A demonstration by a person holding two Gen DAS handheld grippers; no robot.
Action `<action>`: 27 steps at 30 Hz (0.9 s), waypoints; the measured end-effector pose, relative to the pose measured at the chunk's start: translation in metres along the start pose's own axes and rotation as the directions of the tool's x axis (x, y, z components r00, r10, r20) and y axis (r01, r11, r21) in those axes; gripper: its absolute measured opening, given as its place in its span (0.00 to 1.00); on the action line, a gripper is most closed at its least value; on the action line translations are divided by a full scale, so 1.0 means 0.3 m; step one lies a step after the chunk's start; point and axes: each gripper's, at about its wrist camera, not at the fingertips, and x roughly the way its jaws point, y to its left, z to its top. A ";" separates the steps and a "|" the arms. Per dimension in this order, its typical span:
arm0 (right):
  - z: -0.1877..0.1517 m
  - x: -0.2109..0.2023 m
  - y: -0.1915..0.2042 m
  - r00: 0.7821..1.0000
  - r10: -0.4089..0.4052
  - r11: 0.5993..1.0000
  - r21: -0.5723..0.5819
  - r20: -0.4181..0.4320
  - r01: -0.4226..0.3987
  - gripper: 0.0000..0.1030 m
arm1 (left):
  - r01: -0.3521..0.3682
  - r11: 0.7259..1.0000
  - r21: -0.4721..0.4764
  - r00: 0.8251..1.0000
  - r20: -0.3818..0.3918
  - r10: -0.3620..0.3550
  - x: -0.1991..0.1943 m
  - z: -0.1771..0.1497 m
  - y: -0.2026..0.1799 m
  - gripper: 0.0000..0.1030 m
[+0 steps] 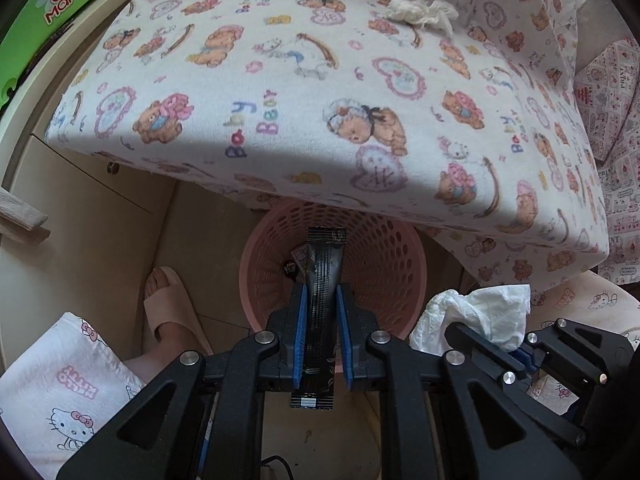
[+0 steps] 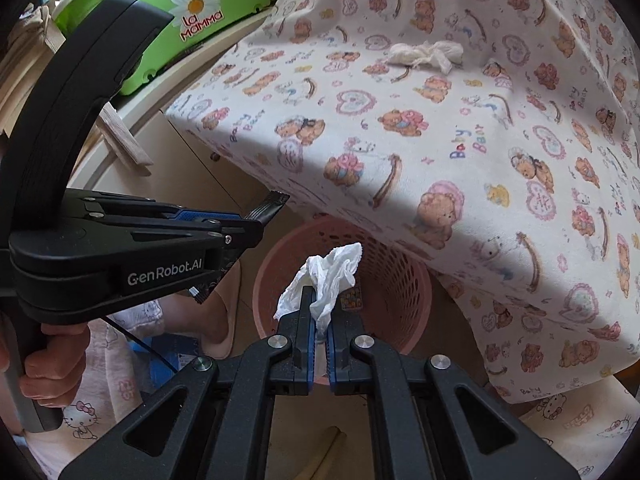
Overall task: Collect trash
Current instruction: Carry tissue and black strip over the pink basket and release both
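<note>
I have the left gripper [image 1: 322, 292] pointing steeply down, its blue-padded jaws closed to a narrow gap on a long black foil sachet wrapper [image 1: 320, 280], which stands lengthwise between the pads with both ends projecting past them. The right gripper [image 2: 319, 312] also points down, jaws almost fully closed on a crumpled white paper tissue [image 2: 326, 280], most of which bunches out beyond the fingertips. Both loads hang above the mouth of a round pink perforated plastic waste basket [image 1: 384, 264] standing on the beige floor [image 1: 200, 248]; a few small wrappers already lie inside it. The far part of the basket rim is overhung by the front edge of a table draped in a white cloth printed with bears and hearts [image 1: 280, 92], so only the near part of the opening is exposed from above. The two grippers sit close side by side over that exposed part, the left one appearing at the left of the right wrist view. To the left of the basket I see a person's foot in a beige slipper [image 1: 172, 304], near the rim, then a cream cabinet front [image 1: 88, 200]. A second crumpled white tissue [image 1: 422, 14] lies on the cloth, well back from the table's front edge. A green plastic box with a daisy label [image 2: 180, 20] stands behind the table's left corner.
</note>
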 end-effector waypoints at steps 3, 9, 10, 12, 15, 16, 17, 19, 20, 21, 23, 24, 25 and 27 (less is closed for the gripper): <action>-0.011 0.055 -0.010 0.999 -0.016 1.000 0.008 -0.043 0.016 0.05 | -0.004 1.000 -0.002 1.000 -0.001 0.004 0.015 -0.001 0.009 0.13; -0.034 0.162 -0.030 0.993 -0.050 0.999 0.017 -0.106 0.052 0.05 | -0.030 1.000 -0.008 0.999 -0.020 0.030 0.115 0.008 0.035 0.13; -0.036 0.179 -0.034 0.992 -0.056 0.998 0.022 -0.112 0.059 0.05 | -0.067 0.998 0.005 0.998 -0.003 0.067 0.122 0.013 0.031 0.13; -0.043 0.203 -0.046 0.992 -0.070 0.996 0.053 -0.107 0.076 0.05 | -0.071 0.997 0.009 0.997 0.005 0.071 0.151 0.020 0.030 0.13; -0.051 0.232 -0.066 0.991 -0.078 0.992 0.087 -0.104 0.087 0.05 | -0.021 1.000 -0.023 0.999 -0.047 0.020 0.214 0.020 0.049 0.14; -0.056 0.243 -0.071 0.991 -0.076 0.992 0.091 -0.111 0.086 0.05 | -0.023 0.999 -0.022 0.998 -0.063 0.022 0.235 0.016 0.051 0.14; -0.054 0.256 -0.072 0.990 -0.073 0.992 0.093 -0.120 0.085 0.05 | -0.034 0.999 -0.018 0.997 -0.074 0.033 0.253 0.013 0.049 0.14; -0.063 0.275 -0.078 0.988 -0.079 0.992 0.089 -0.133 0.092 0.05 | -0.049 0.999 -0.009 0.994 -0.094 0.047 0.282 0.008 0.045 0.14; -0.066 0.283 -0.079 0.987 -0.086 0.992 0.085 -0.137 0.098 0.05 | -0.050 0.999 -0.009 0.993 -0.104 0.049 0.295 0.006 0.043 0.14; -0.067 0.290 -0.078 0.986 -0.093 0.991 0.080 -0.140 0.104 0.05 | -0.047 0.999 -0.012 0.993 -0.113 0.045 0.308 0.003 0.048 0.14; -0.070 0.306 -0.084 0.983 -0.106 0.990 0.071 -0.149 0.118 0.05 | -0.045 0.999 -0.019 0.991 -0.130 0.042 0.336 0.003 0.057 0.14; -0.072 0.314 -0.086 0.982 -0.108 0.990 0.070 -0.153 0.120 0.05 | -0.048 0.999 -0.023 0.989 -0.138 0.044 0.345 0.004 0.055 0.14; -0.074 0.323 -0.087 0.981 -0.108 0.990 0.067 -0.159 0.120 0.05 | -0.050 0.998 -0.027 0.989 -0.143 0.045 0.355 0.004 0.057 0.14; -0.077 0.337 -0.085 0.979 -0.113 0.991 0.053 -0.169 0.124 0.05 | -0.055 0.998 -0.028 0.988 -0.149 0.050 0.368 0.004 0.060 0.14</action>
